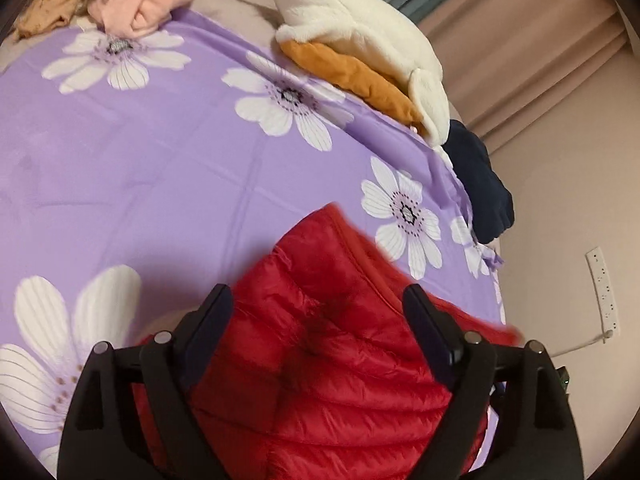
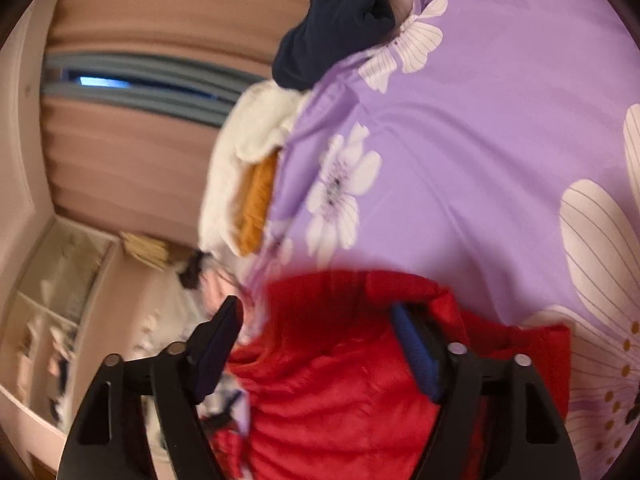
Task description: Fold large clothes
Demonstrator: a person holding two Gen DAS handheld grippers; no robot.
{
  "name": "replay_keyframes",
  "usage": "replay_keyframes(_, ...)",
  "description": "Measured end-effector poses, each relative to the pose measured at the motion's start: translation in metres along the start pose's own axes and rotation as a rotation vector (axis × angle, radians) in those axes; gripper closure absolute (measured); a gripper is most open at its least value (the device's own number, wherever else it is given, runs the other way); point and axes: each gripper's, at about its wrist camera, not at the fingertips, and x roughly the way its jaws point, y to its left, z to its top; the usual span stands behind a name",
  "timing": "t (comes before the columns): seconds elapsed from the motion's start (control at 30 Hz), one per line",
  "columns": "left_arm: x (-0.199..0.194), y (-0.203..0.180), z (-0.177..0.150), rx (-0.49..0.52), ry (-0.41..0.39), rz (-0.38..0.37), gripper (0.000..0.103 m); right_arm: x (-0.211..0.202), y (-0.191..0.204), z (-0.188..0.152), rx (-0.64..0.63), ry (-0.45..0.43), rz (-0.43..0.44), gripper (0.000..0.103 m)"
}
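Observation:
A red quilted puffer jacket lies on the purple flowered bedsheet. My left gripper hovers just over it, jaws wide apart, with the padded cloth showing between the fingers and neither pad pressing on it. The right wrist view is blurred and rolled sideways. There the same red jacket fills the space under my right gripper, which also stands open. A fold of the red cloth lies against its right finger, and nothing is pinched.
A white fleece garment sits on an orange one at the bed's far edge, beside a dark navy garment. Pink and tan clothes are heaped at the far left. A wall and curtains stand beyond the bed.

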Motion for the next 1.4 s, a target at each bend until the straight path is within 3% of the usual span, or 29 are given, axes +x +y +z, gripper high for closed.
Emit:
replay_keyframes(0.13, -0.018, -0.009, -0.007, 0.064, -0.032, 0.013, 0.016, -0.015, 0.022, -0.003, -0.106, -0.049, -0.105, 0.026)
replay_keyframes(0.3, -0.029, -0.034, -0.041, 0.231, -0.039, 0.084, 0.016, -0.013, 0.064, -0.058, -0.498, -0.027, -0.316, 0.026)
replay_keyframes(0.43, -0.032, -0.054, -0.082, 0.368, -0.037, 0.094, 0.018, -0.013, 0.072, -0.106, -0.683, -0.014, -0.368, 0.026)
replay_keyframes(0.6, -0.031, -0.071, -0.128, 0.491, -0.085, 0.113, 0.018, -0.003, 0.072, -0.145, -0.814, -0.037, -0.394, 0.026)
replay_keyframes(0.7, -0.021, -0.073, -0.149, 0.527, -0.109, 0.123, 0.02, 0.008, 0.068, -0.159, -0.872, -0.061, -0.418, 0.026)
replay_keyframes(1.0, 0.024, -0.061, -0.169, 0.591, -0.03, 0.185, 0.017, 0.038, 0.036, -0.166, -0.923, -0.021, -0.495, 0.026)
replay_keyframes(1.4, 0.017, -0.062, -0.17, 0.569, -0.019, 0.179, 0.018, 0.033, 0.041, -0.167, -0.88, 0.001, -0.48, 0.026)
